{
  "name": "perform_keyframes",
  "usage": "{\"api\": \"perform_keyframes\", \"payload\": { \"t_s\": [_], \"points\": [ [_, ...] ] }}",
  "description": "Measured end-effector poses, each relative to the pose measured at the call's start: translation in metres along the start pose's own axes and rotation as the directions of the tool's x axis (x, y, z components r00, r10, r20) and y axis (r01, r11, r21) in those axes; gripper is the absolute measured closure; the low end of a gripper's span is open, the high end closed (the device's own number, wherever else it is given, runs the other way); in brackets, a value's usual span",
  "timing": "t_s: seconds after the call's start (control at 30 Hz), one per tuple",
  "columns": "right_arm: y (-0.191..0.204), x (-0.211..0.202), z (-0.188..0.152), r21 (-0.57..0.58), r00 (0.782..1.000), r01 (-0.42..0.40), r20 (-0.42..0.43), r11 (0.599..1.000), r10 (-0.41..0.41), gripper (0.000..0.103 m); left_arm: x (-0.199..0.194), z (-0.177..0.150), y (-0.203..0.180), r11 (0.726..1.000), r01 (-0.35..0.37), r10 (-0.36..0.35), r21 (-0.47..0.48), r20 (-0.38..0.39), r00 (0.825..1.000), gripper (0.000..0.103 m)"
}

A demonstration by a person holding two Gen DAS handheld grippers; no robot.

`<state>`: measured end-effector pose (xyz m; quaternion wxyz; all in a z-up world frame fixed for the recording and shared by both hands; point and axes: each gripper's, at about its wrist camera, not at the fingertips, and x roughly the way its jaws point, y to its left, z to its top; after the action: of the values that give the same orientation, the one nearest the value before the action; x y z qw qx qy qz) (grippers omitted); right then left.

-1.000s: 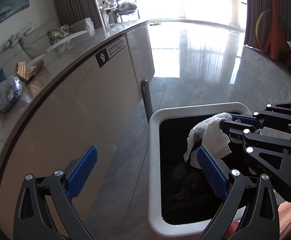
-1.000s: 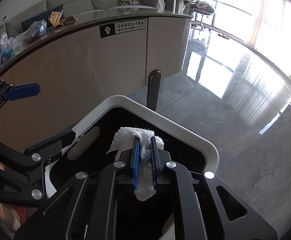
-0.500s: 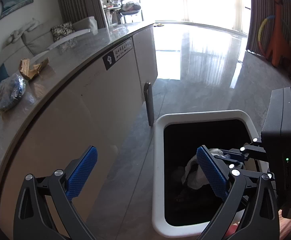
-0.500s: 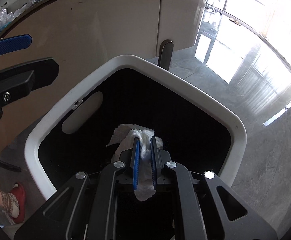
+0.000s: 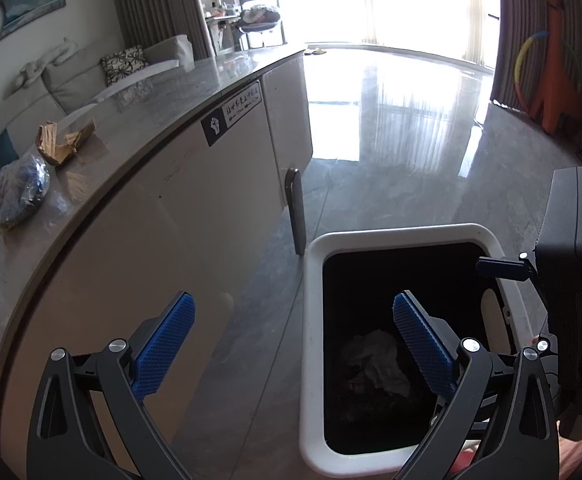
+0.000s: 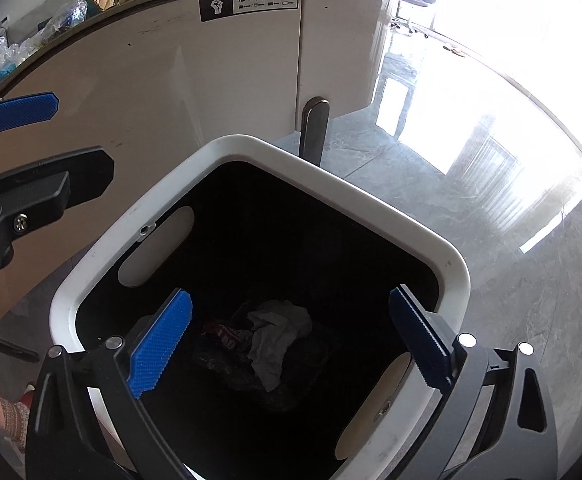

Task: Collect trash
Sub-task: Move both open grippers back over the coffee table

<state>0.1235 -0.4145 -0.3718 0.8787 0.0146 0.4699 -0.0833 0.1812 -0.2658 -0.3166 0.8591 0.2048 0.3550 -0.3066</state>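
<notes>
the right gripper (image 6: pixel 291 340) has just sprung wide and let go of the white tissue (image 6: pixel 277 334), which now lies crumpled in the white bin (image 6: pixel 331 188) among dark trash; the left gripper (image 5: pixel 291 336) stands spread, empty, beside the bin

The right gripper (image 6: pixel 291 344), which had been clamped on the white paper towel (image 6: pixel 279 332) above the white trash bin (image 6: pixel 451 260), had just spread its jaws wide with nothing left between them. The towel dropped and lay crumpled at the bin's dark bottom among other trash.
</notes>
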Motion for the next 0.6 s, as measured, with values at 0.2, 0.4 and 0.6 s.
{"api": "perform_keyframes", "payload": {
  "t_s": [0.2,0.4,0.6],
  "points": [
    [0.01,-0.013,0.004,-0.017,0.999,-0.006,0.037,1.0,0.007,0.005,-0.009,0.003,0.003,1.0,-0.009,0.009,-0.004,0.009,1.0,0.004],
    [0.02,-0.037,0.016,-0.035,0.994,-0.026,0.109,0.999,0.03,0.005,-0.03,0.01,0.015,0.999,-0.031,0.032,-0.016,0.03,0.999,0.004],
    [0.026,-0.077,0.038,-0.044,0.969,-0.048,0.239,0.998,0.058,0.005,-0.062,0.016,0.041,0.995,-0.074,0.08,-0.074,0.079,0.994,0.004]
  ]
}}
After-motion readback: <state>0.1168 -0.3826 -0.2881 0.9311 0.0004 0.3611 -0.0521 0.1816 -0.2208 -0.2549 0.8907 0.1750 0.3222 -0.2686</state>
